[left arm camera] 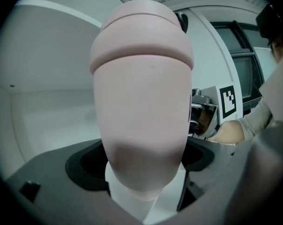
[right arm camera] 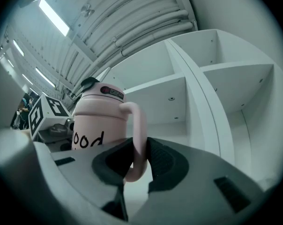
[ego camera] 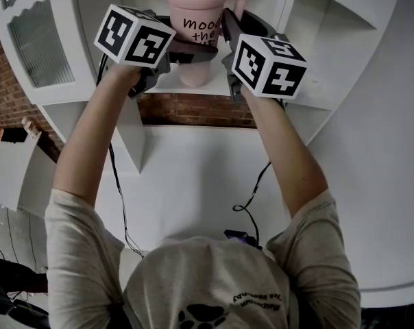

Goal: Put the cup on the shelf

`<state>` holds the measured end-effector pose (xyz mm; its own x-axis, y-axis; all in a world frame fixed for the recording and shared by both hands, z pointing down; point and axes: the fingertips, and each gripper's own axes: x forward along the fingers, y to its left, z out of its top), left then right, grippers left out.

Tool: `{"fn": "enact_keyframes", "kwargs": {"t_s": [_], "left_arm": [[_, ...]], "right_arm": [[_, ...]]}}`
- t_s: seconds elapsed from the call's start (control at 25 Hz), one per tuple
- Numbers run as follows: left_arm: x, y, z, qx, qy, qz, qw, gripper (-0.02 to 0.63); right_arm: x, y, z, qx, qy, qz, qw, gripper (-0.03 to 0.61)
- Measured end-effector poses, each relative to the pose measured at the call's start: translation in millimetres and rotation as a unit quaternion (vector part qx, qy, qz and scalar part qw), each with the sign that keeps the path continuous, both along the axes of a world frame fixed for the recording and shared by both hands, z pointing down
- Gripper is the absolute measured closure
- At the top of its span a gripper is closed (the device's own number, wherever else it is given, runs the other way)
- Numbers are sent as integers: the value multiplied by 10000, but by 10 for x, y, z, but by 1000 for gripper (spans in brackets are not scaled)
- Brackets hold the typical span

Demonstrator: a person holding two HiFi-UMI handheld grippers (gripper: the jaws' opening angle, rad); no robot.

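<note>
Pink, stiff and smooth, the single cup (ego camera: 197, 43) is probably light but slippery on its rounded body. It sits at the shelf (ego camera: 317, 108) edge; whether it rests there is unclear. The left gripper (left arm camera: 142, 165) fingers squeeze its narrow base. The right gripper (right arm camera: 140, 161) fingers pinch the one handle (right arm camera: 140, 125), the surest hold.

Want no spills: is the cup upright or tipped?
Upright: the cup has its lid on top, its handle vertical in the right claw.

Probably a studio or lab: exposed ceiling pipes (right arm camera: 132, 22), strip lights (right arm camera: 53, 17), a brick wall (ego camera: 193, 110), white shelving (right arm camera: 216, 78).
</note>
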<state>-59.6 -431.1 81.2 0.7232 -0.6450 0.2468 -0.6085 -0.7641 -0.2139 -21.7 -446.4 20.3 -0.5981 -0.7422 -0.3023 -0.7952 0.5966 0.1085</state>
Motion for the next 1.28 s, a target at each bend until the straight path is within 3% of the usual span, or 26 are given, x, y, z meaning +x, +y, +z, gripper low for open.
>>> {"fn": "enact_keyframes", "kwargs": {"t_s": [0.48, 1.28], "left_arm": [[-71, -287, 167, -371, -9, -18, 9993, 149], [-58, -470, 179, -540, 700, 190, 9959, 149]], "right_arm": [[-79, -329, 172, -348, 80, 11, 9994, 494], [-43, -598, 270, -690, -29, 296, 9972, 494]]}}
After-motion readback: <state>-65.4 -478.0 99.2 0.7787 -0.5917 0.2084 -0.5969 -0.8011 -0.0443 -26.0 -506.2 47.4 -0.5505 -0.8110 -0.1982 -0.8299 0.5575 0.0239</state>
